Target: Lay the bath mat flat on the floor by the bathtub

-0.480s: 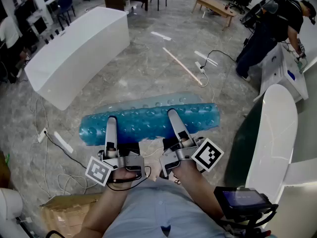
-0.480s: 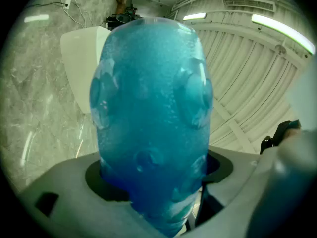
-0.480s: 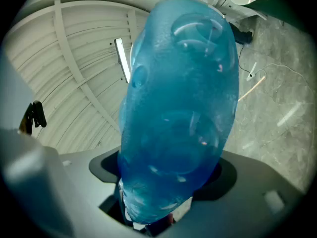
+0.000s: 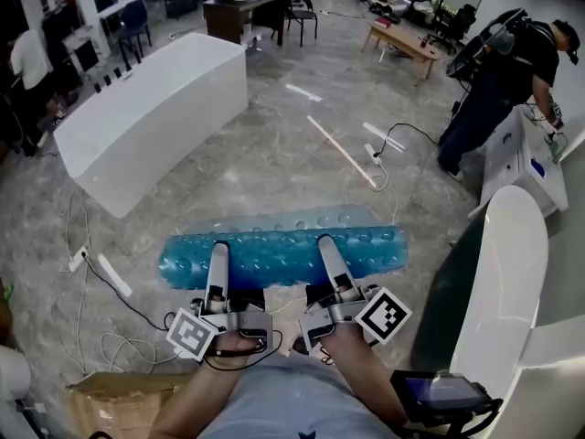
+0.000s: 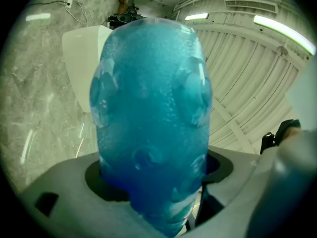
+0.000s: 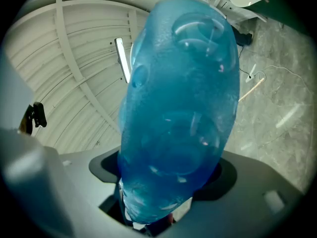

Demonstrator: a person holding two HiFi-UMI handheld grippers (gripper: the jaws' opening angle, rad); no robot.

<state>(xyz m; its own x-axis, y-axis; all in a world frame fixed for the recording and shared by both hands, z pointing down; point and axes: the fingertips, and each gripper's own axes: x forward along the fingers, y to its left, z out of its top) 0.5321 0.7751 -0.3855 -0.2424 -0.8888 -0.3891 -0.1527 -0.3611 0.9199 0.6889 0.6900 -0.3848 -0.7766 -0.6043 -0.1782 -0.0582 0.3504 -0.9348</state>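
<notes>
The blue translucent bath mat (image 4: 283,250), studded with suction cups, is bunched into a long roll and hangs crosswise above the grey floor. My left gripper (image 4: 219,252) holds it near its left end and my right gripper (image 4: 327,247) right of its middle. One finger of each lies over the top of the roll. In the left gripper view the mat (image 5: 148,108) fills the gap between the jaws, as it does in the right gripper view, where the mat (image 6: 178,103) hides the fingertips. A white bathtub (image 4: 512,273) stands at my right.
A second white tub (image 4: 146,117) lies at the far left. A person (image 4: 503,71) stands at the upper right beside a white unit. Cables and a power strip (image 4: 110,277) run over the floor at the left. A cardboard box (image 4: 119,396) sits near my left side, and a wooden stick (image 4: 343,149) lies beyond the mat.
The mat and both grippers sit slightly lower in the head view, which now shows more of the room beyond. The hold on the mat looks the same.
</notes>
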